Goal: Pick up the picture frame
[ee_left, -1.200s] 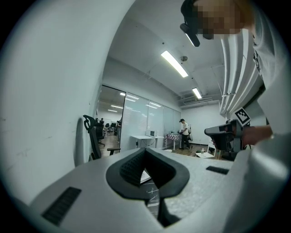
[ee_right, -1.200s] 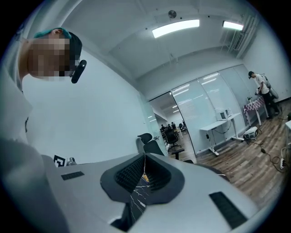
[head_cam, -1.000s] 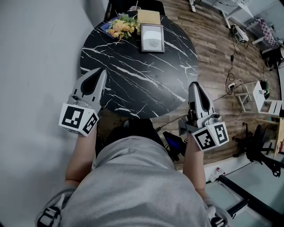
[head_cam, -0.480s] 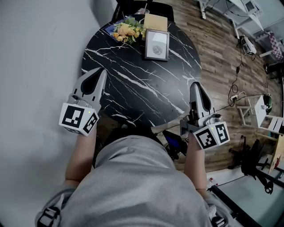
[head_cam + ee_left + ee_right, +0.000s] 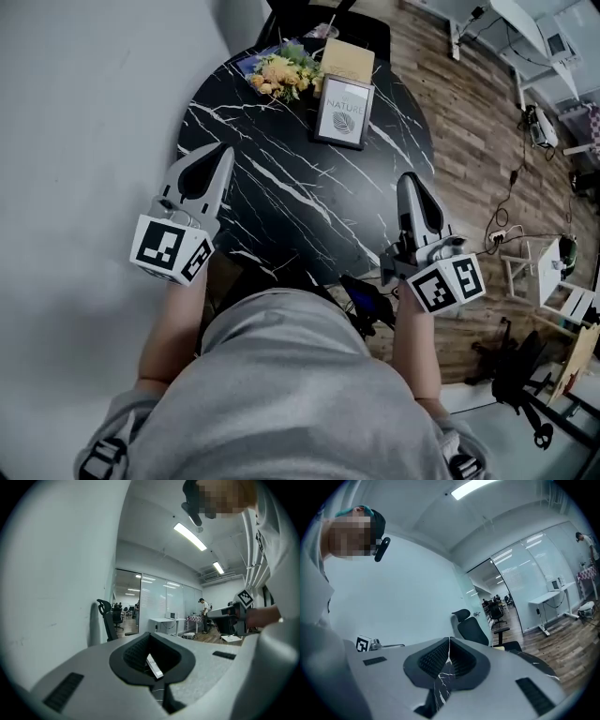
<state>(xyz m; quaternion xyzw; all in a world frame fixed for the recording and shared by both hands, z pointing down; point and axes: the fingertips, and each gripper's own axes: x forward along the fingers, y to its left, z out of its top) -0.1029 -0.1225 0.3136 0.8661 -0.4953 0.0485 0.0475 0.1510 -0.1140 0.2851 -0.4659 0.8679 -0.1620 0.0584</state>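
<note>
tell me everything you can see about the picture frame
The picture frame is a thin dark rectangle around a white mat, with a leaf print under the word NATURE. It sits at the far side of the round black marble table, apparently propped leaning back. Flowers lie beside it toward the wall and a tan box sits just behind; contact is unclear. The left gripper and right gripper are well short of it.

Head view overhead; gripper views level, sharing table (image 5: 309, 216).
</note>
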